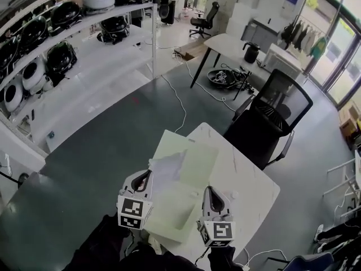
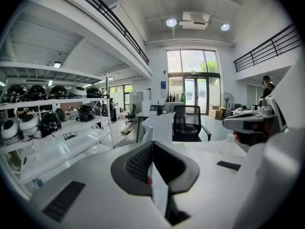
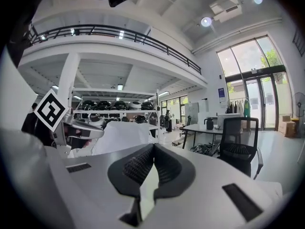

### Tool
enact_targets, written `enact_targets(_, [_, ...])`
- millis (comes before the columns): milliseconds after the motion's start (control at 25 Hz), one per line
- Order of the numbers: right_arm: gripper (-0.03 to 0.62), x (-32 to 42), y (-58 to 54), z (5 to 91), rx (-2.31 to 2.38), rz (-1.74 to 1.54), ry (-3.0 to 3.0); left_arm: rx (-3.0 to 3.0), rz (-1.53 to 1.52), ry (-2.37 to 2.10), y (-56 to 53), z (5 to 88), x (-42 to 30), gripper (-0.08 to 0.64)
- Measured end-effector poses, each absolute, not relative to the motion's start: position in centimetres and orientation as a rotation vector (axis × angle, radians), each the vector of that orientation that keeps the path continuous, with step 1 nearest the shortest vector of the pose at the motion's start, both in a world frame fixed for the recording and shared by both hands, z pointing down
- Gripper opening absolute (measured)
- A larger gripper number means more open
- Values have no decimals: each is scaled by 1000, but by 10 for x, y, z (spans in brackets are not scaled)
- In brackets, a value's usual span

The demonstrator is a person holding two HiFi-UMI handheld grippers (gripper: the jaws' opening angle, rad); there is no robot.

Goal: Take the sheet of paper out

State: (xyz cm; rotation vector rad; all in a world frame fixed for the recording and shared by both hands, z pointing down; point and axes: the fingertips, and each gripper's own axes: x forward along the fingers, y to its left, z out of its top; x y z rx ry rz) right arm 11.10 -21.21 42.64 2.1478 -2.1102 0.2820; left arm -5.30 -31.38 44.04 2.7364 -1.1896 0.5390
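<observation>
Both grippers are raised above the white table [image 1: 251, 193]. Between them hangs a pale green folder [image 1: 194, 162], held roughly flat in the head view. A white sheet of paper [image 1: 167, 167] sticks out of the folder's left side, slightly crumpled. My left gripper [image 1: 148, 177] is shut on that sheet; in the left gripper view the sheet [image 2: 161, 127] rises past the closed jaws [image 2: 151, 144]. My right gripper [image 1: 210, 192] is shut on the folder's near right edge, and a pale strip of the folder [image 3: 147, 187] shows between its closed jaws [image 3: 153, 149].
A black office chair [image 1: 274, 114] stands at the table's far side. Long white shelves [image 1: 84, 66] with round helmets run along the left. A white cable [image 1: 179, 103] trails over the grey floor. A second table [image 1: 237, 49] with a black jug stands further back.
</observation>
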Motion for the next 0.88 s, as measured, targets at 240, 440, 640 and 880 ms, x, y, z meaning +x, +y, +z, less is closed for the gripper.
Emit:
enact_targets(240, [15,85,-173,393,2163,195,-2124,2785,449,-1223,-269,397,-85,25])
enact_targets(440, [17,67,-136,382,2159,155,-2137,2817,404,-1238,-223,372,-106,25])
enact_targets(640, [17,45,-108,378,2138,116,-2152,2819,375,-1260,-186,363,-133,25])
enact_targets(880, [17,19,-74,371,2132,100,-2160,2828,336,-1283,-147,350,-162,25])
